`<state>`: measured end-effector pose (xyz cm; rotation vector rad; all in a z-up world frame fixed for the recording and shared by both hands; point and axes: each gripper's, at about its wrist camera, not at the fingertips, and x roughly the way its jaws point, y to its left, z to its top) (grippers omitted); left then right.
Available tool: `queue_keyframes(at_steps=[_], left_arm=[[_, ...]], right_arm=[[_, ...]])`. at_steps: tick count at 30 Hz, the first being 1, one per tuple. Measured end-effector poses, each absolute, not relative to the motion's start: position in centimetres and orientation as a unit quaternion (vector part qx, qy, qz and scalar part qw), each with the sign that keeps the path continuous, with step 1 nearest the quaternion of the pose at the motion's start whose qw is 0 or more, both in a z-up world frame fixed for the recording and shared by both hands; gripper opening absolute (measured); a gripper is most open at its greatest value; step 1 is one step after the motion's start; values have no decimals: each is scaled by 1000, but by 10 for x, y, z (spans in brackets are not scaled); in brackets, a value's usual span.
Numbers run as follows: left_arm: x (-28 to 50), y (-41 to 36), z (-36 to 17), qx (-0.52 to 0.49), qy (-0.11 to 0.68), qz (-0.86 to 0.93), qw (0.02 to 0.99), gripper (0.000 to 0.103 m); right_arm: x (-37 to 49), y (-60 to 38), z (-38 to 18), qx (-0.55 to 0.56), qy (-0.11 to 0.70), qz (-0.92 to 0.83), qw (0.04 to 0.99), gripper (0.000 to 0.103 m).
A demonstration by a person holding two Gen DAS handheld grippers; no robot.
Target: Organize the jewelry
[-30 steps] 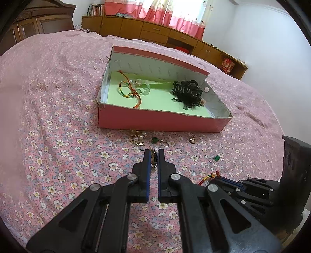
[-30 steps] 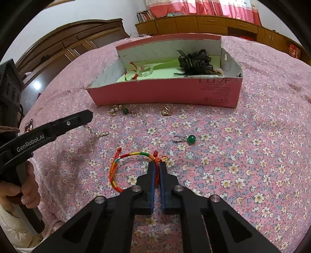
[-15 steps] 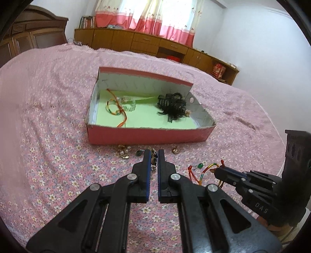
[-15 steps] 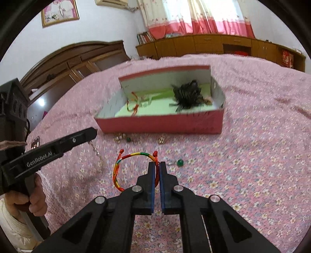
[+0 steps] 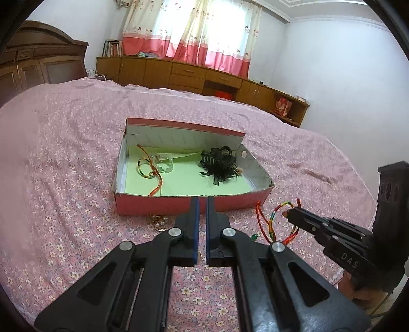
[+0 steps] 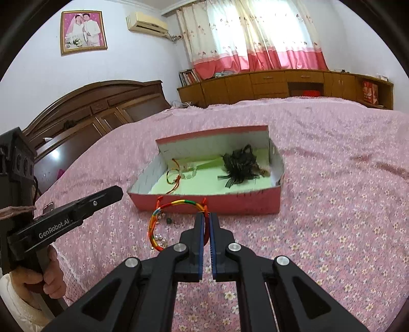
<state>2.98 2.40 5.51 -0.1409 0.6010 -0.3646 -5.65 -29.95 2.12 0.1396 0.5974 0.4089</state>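
The bed was covered with a pink flowered sheet (image 5: pixel 64 158), and behind it stood wooden cabinets (image 5: pixel 179 74) under red and white curtains (image 5: pixel 194 30). A red box (image 5: pixel 158 206) lay open on the sheet, with a black hair clip (image 5: pixel 219 166) and a thin bracelet (image 5: pixel 148 168) on its green floor.

Only my right view showed the framed photo (image 6: pixel 83 32) and the air conditioner (image 6: pixel 148 24) on the wall. Only my left view showed the green bead (image 5: pixel 253 237) on the sheet.

My right gripper (image 6: pixel 207 217) was closed on the rainbow cord bracelet (image 6: pixel 176 204), which hung above the sheet just before the box. My left gripper (image 5: pixel 201 201) was closed too; I could not tell if it held something. Pearl earrings (image 5: pixel 159 222) lay near the box front.
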Motion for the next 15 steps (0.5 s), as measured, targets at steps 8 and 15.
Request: queue_keyframes(at_steps=[8, 15], left_arm=[[41, 18, 37, -71, 342, -182, 919, 0], [47, 9, 13, -61, 391, -175, 901, 24]], right_arm=[[-53, -306, 18, 73, 297, 194, 932, 5], [-51, -313, 13, 80, 303, 189, 931, 5]])
